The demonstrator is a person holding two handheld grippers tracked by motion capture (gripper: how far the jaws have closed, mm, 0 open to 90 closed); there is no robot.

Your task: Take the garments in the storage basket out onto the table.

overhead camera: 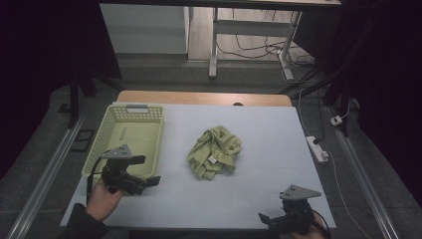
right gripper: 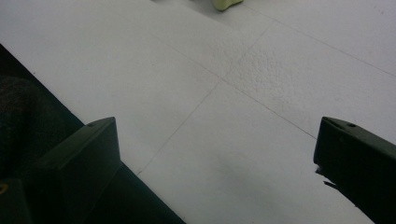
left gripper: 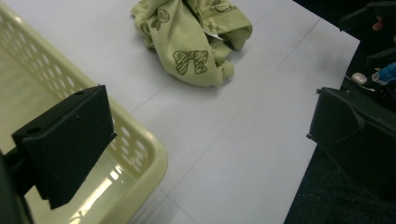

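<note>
The high view is dim, with deep black falling over its left and right sides; only the white table [overhead camera: 259, 194] and the floor beyond its far edge catch soft light. No hard shadows fall on the table. The picture is grainy and slightly soft.

The left gripper view is brighter. A streak of glare runs along the glossy floor of the basket [left gripper: 140, 154], and the crumpled cloth [left gripper: 191, 42] throws a faint shadow towards the table's near edge. The close jaws look soft.

The right gripper view is evenly lit, the table's pebbled texture sharp, the jaws dark and blurred.
</note>
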